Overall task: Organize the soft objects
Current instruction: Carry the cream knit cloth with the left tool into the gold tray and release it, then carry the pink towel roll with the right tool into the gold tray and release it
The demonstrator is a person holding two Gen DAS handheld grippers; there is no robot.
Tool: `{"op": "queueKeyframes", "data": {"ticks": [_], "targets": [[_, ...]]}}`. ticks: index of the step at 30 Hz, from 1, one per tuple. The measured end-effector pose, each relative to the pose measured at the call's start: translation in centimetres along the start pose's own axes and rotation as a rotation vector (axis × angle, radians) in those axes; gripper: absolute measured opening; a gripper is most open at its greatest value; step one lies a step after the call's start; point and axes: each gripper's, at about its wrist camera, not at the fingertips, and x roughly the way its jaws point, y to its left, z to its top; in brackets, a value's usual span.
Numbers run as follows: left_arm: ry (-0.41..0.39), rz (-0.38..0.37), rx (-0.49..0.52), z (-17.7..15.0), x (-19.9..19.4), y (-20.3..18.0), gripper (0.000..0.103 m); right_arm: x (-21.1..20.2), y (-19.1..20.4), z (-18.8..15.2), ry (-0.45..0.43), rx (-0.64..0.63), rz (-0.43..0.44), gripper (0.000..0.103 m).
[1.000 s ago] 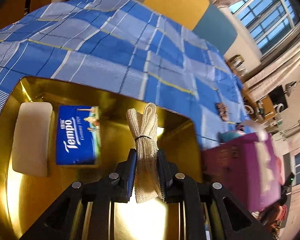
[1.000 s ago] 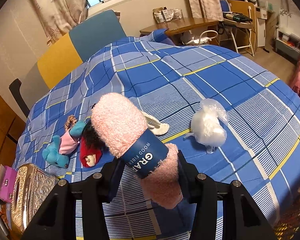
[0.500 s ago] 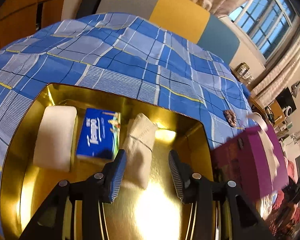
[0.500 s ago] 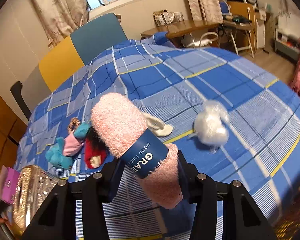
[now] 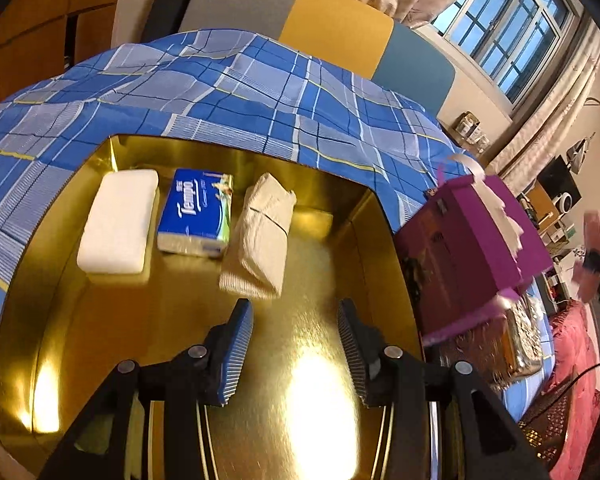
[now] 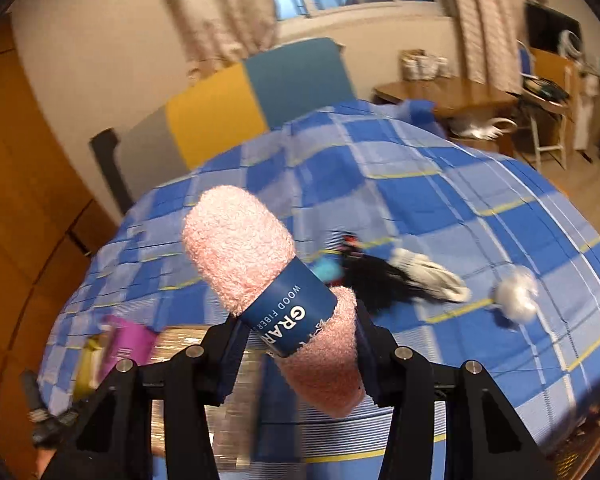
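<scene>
The left gripper (image 5: 296,344) hangs over the gold tray (image 5: 364,216), its jaws apart and empty; they have just been opening, and nothing sits between them. The cream cloth bundle (image 5: 258,236) lies in the tray beside the blue tissue pack (image 5: 196,216) and the white sponge (image 5: 118,220). The right gripper (image 6: 300,356) has its jaws clamped on the pink towel roll (image 6: 260,276), above the bed (image 6: 460,208). This looks like the carrying step; next, the roll needs bringing to the tray's free space and releasing.
</scene>
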Motion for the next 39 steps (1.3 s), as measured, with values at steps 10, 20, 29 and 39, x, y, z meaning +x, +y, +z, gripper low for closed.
{"op": "queueKeyframes", "data": {"ticks": [10, 20, 29, 39], "targets": [[-0.036, 0.017, 0.030, -1.6, -2.6, 1.2, 0.044, 1.3, 15.9, -2.4, 0.167, -0.066, 0.289, 0.050], [-0.063, 0.046, -0.038, -2.9, -4.3, 4.8, 0.044, 10.0, 26.8, -10.5, 0.421, -0.058, 0.346, 0.050], [-0.100, 0.057, -0.101, -3.4, -6.1, 8.0, 0.044, 17.8, 29.1, -13.4, 0.434, 0.070, 0.094, 0.051], [-0.122, 0.055, -0.166, -3.5, -7.3, 10.6, 0.044, 20.5, 31.1, -12.7, 0.287, 0.055, -0.142, 0.063]]}}
